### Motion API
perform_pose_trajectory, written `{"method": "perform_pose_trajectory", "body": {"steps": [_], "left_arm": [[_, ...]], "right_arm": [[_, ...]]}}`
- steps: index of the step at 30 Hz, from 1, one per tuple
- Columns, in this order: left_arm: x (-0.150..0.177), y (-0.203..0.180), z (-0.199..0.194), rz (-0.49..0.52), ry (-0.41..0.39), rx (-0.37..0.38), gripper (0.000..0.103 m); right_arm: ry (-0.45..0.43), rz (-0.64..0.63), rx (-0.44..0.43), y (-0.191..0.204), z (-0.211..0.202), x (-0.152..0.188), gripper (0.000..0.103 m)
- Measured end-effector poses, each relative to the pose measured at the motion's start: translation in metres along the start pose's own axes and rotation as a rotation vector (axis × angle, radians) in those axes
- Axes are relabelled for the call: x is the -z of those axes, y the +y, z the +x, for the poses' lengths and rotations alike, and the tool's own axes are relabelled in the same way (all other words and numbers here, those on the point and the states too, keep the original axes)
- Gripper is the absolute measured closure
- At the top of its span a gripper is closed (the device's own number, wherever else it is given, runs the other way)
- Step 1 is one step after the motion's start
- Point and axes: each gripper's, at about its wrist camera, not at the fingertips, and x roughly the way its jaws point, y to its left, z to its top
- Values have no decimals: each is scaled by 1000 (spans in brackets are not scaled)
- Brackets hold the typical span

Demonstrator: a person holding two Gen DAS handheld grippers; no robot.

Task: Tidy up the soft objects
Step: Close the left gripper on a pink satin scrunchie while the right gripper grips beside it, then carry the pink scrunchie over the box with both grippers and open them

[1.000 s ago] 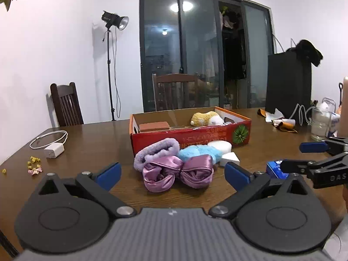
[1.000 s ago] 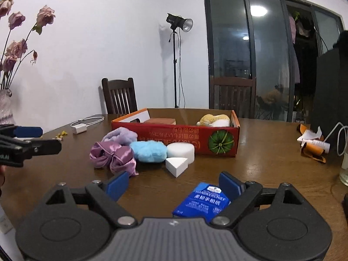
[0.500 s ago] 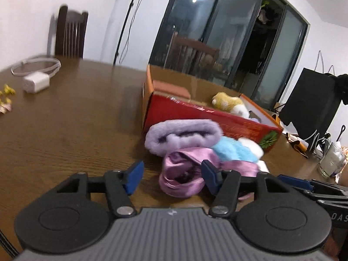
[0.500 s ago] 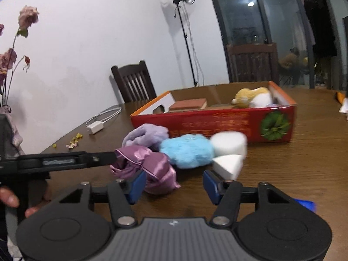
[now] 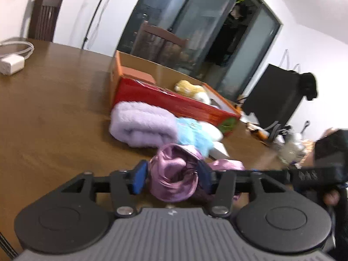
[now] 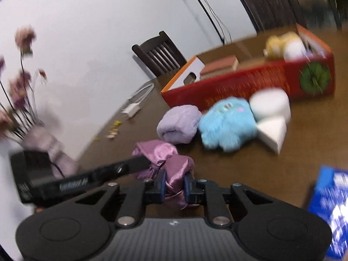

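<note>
A pink satin bow lies on the wooden table. My left gripper is closed around one loop of it. My right gripper is shut on the other loop. Behind the bow lie a lavender fluffy band, a blue fluffy toy and white sponge pieces. The red cardboard box holds a yellow plush and a brown block.
A white charger with cable lies at the far left. A blue tissue pack lies at the right. A vase of dried roses stands at the left. A glass and clutter stand at the right, chairs behind the table.
Both grippers came down and forward onto the satin bow and closed on it, one on each loop. Both views are blurred by the motion.
</note>
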Motion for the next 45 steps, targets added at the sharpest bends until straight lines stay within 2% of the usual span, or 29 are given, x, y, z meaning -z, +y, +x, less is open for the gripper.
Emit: {"method": "perform_pose_trajectory", "body": {"steps": [2, 5, 9, 12, 14, 18, 21, 25, 29, 31, 33, 34, 36, 39, 40, 41, 43, 45], "left_arm": [[5, -1, 7, -6, 16, 29, 44], [7, -5, 24, -7, 48, 2, 45], [4, -6, 35, -33, 51, 17, 45], [2, -4, 44, -73, 66, 25, 58], [2, -5, 46, -79, 65, 37, 72], [1, -16, 39, -47, 50, 33, 79], [-12, -26, 26, -17, -16, 59, 79], [-57, -27, 38, -28, -46, 90, 79], [-121, -36, 76, 33, -65, 94, 78], [-158, -33, 114, 35, -11, 96, 77], [-192, -23, 156, -32, 64, 89, 77], [-207, -19, 179, -30, 95, 80, 78], [-226, -12, 219, -23, 134, 6, 78], [-234, 2, 275, -43, 229, -70, 77], [-234, 5, 289, -43, 254, -105, 73], [-233, 7, 296, -33, 258, -124, 65], [-231, 11, 304, -34, 251, -179, 62], [-233, 16, 301, -54, 248, -153, 58]], "right_arm": [[17, 58, 10, -16, -4, -1, 87], [20, 84, 53, -26, -1, 0, 87], [-8, 23, 131, -21, 3, 2, 83], [-25, -23, 185, -18, 6, 1, 80], [-34, -15, 189, -20, 7, 2, 80], [-46, -42, 174, -18, 2, 3, 87], [-87, -84, 153, -5, -10, -2, 88], [-159, -136, 138, 4, -20, -33, 88], [-216, -229, 194, 4, -13, -89, 88], [-232, -250, 232, -2, -3, -128, 88], [-232, -259, 303, -14, 17, -171, 89], [-214, -254, 337, -22, 31, -191, 89], [-170, -227, 411, -41, 61, -227, 89], [-91, -140, 463, -74, 102, -262, 89], [-64, -121, 487, -84, 115, -268, 89], [-43, -99, 507, -92, 124, -270, 88], [28, -97, 541, -100, 143, -268, 86], [51, -125, 549, -100, 150, -259, 83]]}}
